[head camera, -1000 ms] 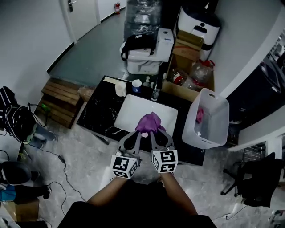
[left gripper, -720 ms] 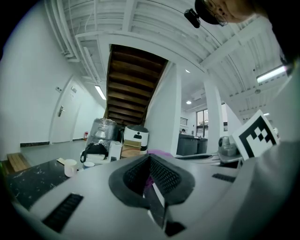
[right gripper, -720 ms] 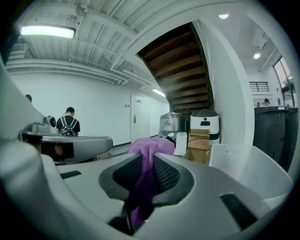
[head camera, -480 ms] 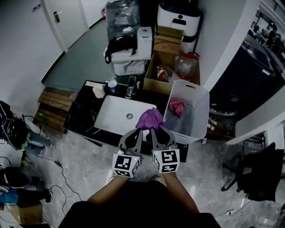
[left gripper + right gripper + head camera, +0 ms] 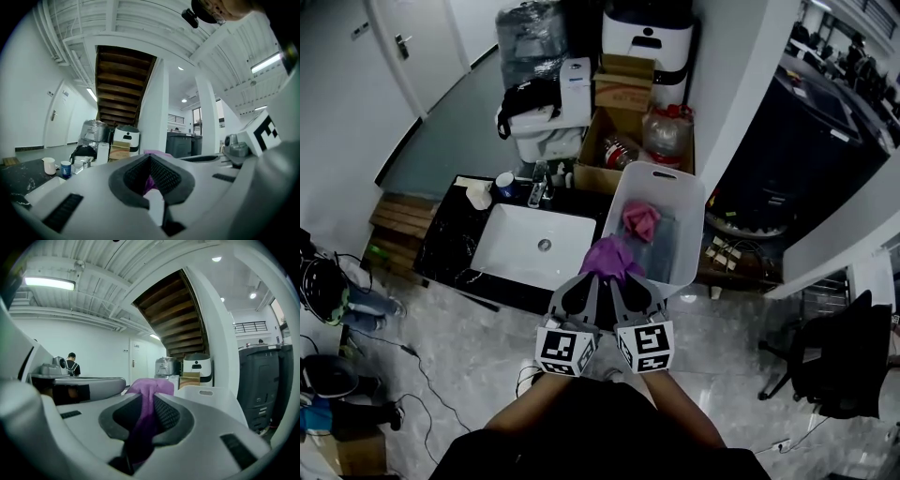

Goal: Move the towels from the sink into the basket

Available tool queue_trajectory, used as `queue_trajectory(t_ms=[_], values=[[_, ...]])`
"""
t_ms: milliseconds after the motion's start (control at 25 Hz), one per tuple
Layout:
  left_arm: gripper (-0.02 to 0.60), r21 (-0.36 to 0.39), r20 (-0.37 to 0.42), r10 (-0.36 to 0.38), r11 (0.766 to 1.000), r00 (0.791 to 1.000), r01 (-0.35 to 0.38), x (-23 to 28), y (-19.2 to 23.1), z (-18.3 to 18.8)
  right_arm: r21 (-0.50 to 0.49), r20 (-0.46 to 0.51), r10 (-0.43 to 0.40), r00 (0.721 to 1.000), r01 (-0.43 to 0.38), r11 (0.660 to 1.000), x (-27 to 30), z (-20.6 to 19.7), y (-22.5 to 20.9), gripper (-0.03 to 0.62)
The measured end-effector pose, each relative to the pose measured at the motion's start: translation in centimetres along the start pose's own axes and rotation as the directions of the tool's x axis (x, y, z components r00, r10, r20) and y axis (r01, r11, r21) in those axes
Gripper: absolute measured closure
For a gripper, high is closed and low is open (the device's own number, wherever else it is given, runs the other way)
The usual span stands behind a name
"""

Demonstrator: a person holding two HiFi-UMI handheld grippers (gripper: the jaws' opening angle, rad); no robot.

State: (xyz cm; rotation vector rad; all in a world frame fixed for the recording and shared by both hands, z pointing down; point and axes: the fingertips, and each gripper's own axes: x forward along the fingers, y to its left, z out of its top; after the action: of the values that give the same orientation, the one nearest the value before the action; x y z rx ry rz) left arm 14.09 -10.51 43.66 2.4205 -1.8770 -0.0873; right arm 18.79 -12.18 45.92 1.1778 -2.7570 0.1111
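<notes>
The left tongs (image 5: 587, 281) and right tongs (image 5: 624, 281) are held side by side, both pointing away from the person, and together they pinch one purple towel (image 5: 612, 257). The towel bunches at their tips and hangs over the near rim of the white basket (image 5: 664, 169), just to the right of the sink (image 5: 520, 253), which is set in the black bench (image 5: 445, 253).

In the left gripper view, the left tongs (image 5: 150, 176) are pressed nearly together with a thin fold of the purple towel (image 5: 149, 183) between the pads. In the right gripper view, the right tongs (image 5: 149, 413) clamp a thicker fold of the purple towel (image 5: 147, 394), which rises above the pads. The basket (image 5: 206, 392) lies just beyond.

A pink towel (image 5: 640, 220) lies inside the basket, apart from the purple one.
</notes>
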Motion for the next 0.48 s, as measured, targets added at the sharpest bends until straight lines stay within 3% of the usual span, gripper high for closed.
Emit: queue_trajectory(t_ms=[480], values=[[0.571, 0.001, -0.007, -0.068, 0.998, 0.998, 0.068, 3.9, -1.6, 0.1, 0.018, 0.003, -0.14, 0.99, 0.14, 0.99, -1.0, 0.6, -7.0, 0.51]])
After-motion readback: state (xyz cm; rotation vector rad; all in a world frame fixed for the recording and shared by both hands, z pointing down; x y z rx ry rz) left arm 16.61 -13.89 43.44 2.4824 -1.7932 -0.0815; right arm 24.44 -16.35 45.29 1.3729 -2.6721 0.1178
